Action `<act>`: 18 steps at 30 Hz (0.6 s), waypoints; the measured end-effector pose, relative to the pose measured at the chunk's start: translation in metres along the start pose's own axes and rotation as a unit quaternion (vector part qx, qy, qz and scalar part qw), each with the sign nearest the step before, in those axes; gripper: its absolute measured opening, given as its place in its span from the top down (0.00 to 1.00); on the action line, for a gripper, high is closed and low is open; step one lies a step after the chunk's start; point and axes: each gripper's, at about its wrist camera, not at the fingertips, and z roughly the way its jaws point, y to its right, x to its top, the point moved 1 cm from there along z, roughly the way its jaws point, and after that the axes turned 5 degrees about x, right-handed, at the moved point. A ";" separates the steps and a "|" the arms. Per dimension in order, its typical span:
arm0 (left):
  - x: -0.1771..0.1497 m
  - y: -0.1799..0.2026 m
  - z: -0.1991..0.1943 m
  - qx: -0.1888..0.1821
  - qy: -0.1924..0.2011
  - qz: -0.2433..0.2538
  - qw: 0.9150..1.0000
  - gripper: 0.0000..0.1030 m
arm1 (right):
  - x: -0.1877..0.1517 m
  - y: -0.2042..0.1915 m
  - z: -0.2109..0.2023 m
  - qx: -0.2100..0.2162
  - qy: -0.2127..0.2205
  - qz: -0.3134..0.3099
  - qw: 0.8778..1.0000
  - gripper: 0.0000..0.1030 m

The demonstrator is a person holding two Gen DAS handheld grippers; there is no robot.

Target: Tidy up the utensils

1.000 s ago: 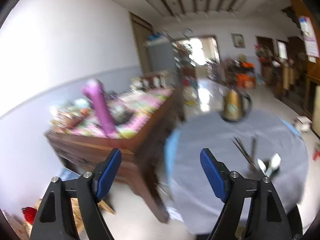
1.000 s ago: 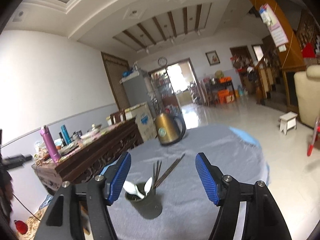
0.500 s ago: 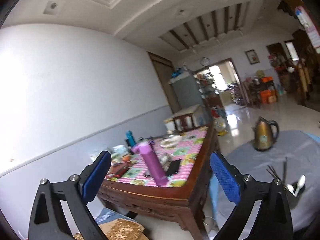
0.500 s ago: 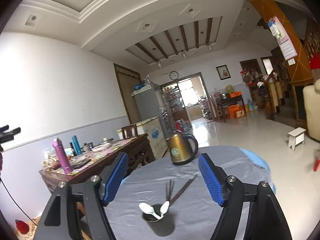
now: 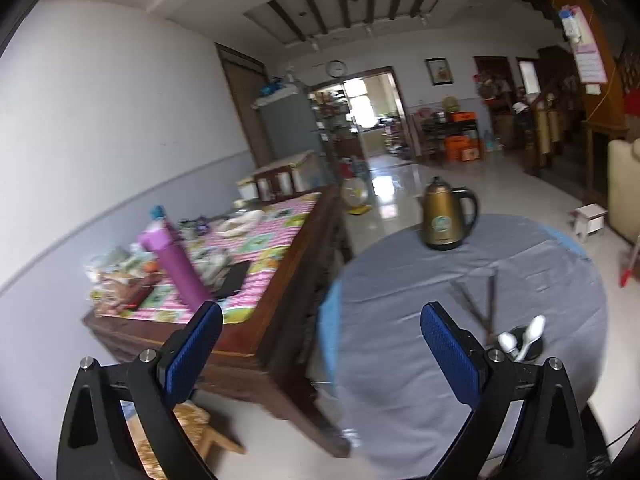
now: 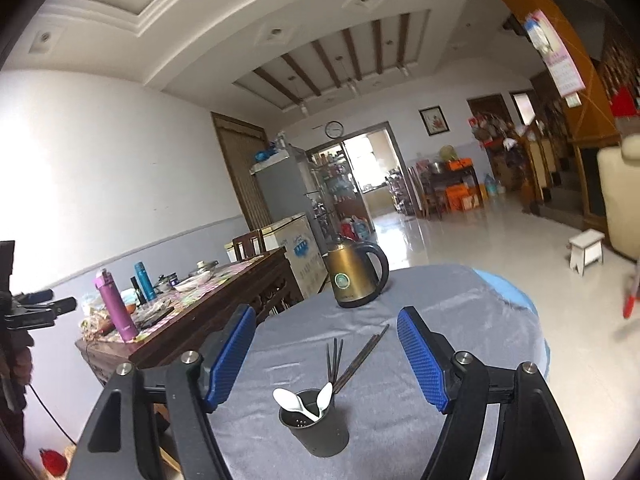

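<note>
A dark perforated utensil cup (image 6: 316, 428) stands on the round table's grey cloth (image 6: 460, 320) with two white spoons (image 6: 298, 400) in it. Dark chopsticks (image 6: 356, 358) lie fanned on the cloth just beyond the cup. My right gripper (image 6: 326, 356) hovers open above and in front of the cup, with nothing between its blue pads. In the left wrist view the cup (image 5: 530, 346) and chopsticks (image 5: 482, 304) sit to the right of my left gripper (image 5: 320, 340). That gripper is wide open and empty, over the table's left edge.
A gold kettle (image 6: 354, 276) stands at the far side of the table. Left of the table is a wooden sideboard (image 5: 256, 332) with a pink cloth, a purple bottle (image 5: 176, 268) and clutter. A white stool (image 6: 586, 250) stands on the tiled floor to the right.
The left gripper's jaws have spread wider. Its view swung up and left toward the sideboard, then back toward the table. The right gripper's view tilted up slightly.
</note>
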 end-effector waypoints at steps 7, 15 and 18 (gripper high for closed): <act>0.013 0.038 0.037 -0.071 -0.030 -0.006 0.997 0.04 | 0.004 0.002 0.007 -0.017 -0.014 -0.004 1.000 0.26; 0.008 0.072 0.115 -0.076 -0.115 -0.013 0.990 0.04 | 0.012 0.026 0.064 -0.027 -0.084 0.033 0.996 0.25; 0.004 0.082 0.138 -0.082 -0.135 -0.010 0.987 0.04 | 0.012 0.037 0.092 -0.026 -0.102 0.046 0.993 0.25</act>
